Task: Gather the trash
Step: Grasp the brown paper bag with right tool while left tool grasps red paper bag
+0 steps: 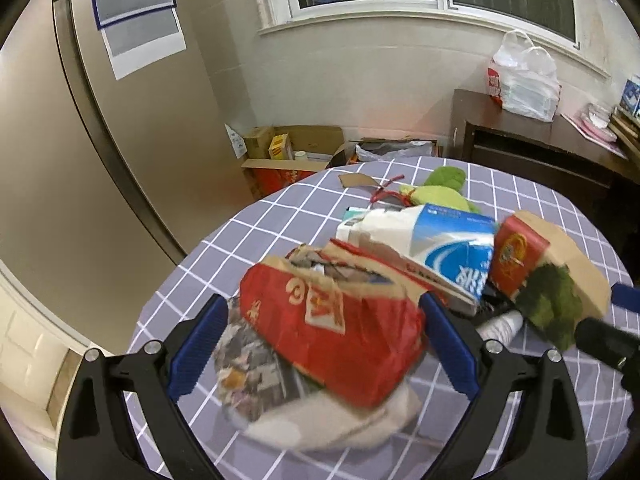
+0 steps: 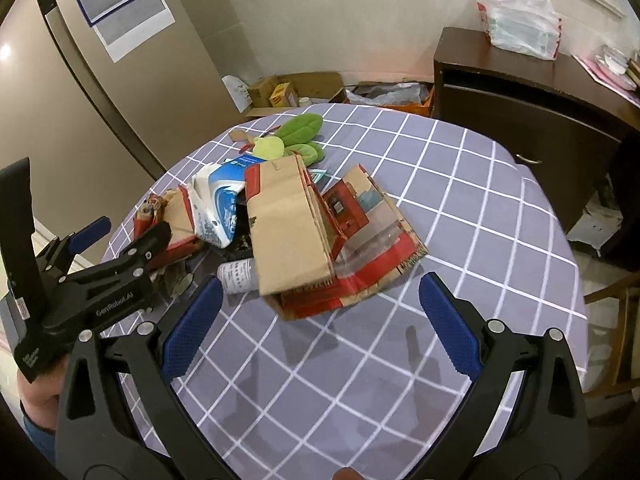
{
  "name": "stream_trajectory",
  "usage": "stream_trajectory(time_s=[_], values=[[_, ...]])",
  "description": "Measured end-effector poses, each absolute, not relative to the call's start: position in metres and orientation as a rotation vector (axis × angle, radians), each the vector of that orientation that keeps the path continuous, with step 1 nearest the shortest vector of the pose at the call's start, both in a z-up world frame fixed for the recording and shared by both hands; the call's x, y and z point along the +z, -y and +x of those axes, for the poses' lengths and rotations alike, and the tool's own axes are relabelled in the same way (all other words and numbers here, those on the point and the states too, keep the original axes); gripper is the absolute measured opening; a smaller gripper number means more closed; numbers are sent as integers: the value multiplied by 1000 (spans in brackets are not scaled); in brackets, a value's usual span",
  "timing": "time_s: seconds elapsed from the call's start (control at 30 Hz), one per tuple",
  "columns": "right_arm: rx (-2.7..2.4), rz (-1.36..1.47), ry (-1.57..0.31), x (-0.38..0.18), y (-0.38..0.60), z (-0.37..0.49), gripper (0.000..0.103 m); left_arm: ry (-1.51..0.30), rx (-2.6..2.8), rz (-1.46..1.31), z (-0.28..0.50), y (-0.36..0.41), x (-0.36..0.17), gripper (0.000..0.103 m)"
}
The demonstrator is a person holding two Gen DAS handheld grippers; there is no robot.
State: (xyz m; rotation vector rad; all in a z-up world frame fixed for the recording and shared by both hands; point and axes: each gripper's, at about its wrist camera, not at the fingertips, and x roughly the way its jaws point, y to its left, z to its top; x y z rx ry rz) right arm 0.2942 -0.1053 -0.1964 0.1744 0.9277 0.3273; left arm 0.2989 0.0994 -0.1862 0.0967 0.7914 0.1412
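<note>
Left tool (image 1: 324, 340) spread wide, its blue pads flanking the crumpled red paper bag (image 1: 340, 328) at the left-hand edge of the table (image 2: 460, 184); whether the pads touch the bag cannot be told. Right tool (image 2: 320, 320) wide and empty, hovering above bare cloth near the front edge, just short of the flattened cardboard carton (image 2: 292, 236). Remaining trash is heaped mid-table: blue-and-white wrapper (image 2: 218, 204), white bottle (image 2: 238, 276). Recommended: centre the bag between the pads, close on its bulk rather than a loose flap, lift straight.
</note>
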Motion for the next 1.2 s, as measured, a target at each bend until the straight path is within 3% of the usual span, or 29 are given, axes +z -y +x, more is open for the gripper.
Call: stream_trajectory(time_s=[0.07,0.1,0.13,0.17,0.2,0.23,0.4,1.2], values=[[346,182,-929,-202,102,300,96,-797,117,60,303,-101,-188,72],[361,183,-927,-204,99,303,90,-823,100,36,305,-102,-191,51],[372,181,-926,-206,97,304,73,-828,107,38,306,-102,-193,50],[376,178,-932,-209,95,306,62,-822,107,43,305,-102,-194,44],[378,178,-941,-212,94,308,42,-820,105,48,304,-101,-195,36],[388,186,-954,-215,93,309,28,-823,110,55,302,-101,-196,30],[405,187,-937,-216,93,302,14,-807,116,66,293,-101,-195,22],[390,238,-827,-186,151,263,6,-665,62,135,218,-64,-140,19]])
